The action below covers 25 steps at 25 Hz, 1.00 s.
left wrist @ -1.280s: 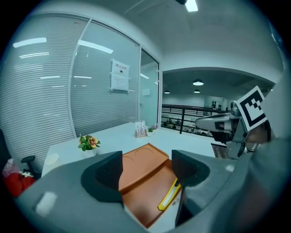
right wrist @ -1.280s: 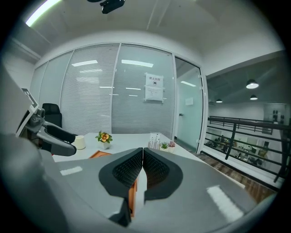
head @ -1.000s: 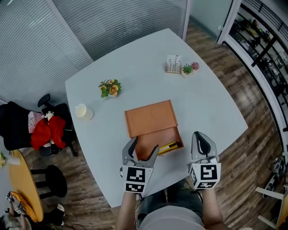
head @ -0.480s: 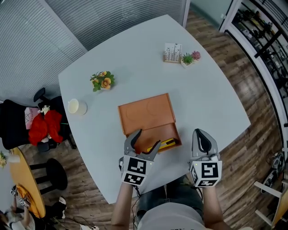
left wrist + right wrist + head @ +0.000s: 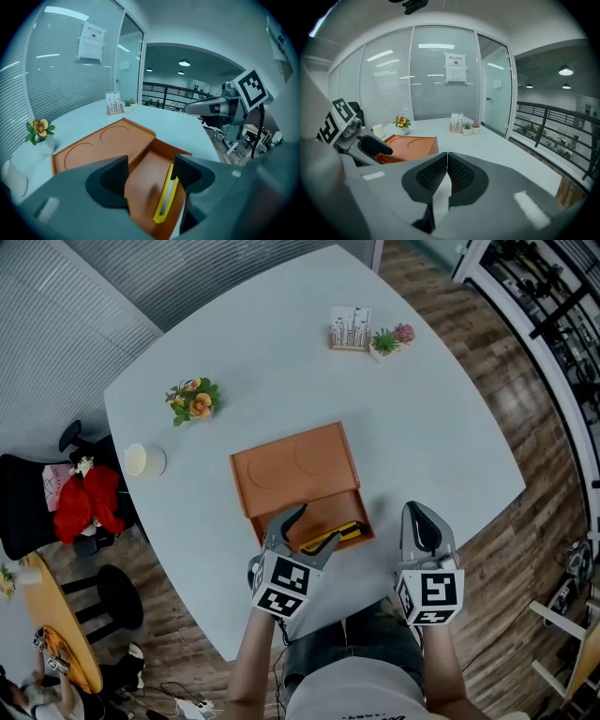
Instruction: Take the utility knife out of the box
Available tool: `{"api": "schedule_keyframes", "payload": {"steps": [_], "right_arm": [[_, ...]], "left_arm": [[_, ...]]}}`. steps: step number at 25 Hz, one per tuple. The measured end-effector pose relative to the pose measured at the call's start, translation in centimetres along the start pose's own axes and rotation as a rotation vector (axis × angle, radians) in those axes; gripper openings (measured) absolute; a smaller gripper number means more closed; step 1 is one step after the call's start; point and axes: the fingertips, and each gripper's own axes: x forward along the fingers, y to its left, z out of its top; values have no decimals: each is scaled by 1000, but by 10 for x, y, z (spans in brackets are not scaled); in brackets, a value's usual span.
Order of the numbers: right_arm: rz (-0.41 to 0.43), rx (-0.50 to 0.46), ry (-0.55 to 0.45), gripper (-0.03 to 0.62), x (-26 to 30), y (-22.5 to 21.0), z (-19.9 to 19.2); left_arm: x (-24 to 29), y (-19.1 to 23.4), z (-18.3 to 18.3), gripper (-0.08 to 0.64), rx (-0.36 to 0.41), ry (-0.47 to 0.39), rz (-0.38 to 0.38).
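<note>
Slim yellow utility knife [image 5: 165,199], grey centre strip, flat in orange box [image 5: 101,147] below wide-apart left gripper [image 5: 150,171], right gripper [image 5: 446,165] pressed together

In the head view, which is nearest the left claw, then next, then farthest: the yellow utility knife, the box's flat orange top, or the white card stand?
1. Yellow utility knife: right beside the left claw.
2. Flat orange top: just beyond the knife.
3. White card stand: way over at the far side.

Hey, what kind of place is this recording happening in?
Most likely an office meeting room: a large white table, glass walls fitted with blinds, and a black office chair beside the table.
</note>
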Motion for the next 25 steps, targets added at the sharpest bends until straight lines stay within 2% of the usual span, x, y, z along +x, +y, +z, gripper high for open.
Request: {"api": "schedule_keyframes", "payload": {"steps": [9, 20, 25], "right_arm": [[-3, 11, 40, 31, 8, -6, -15], [-1, 20, 71, 31, 8, -7, -26], [-6, 25, 90, 31, 8, -8, -33]], "left_arm": [[21, -11, -11, 313, 90, 78, -64], [43, -24, -22, 310, 92, 134, -113], [54, -27, -36, 308, 93, 200, -143]]}}
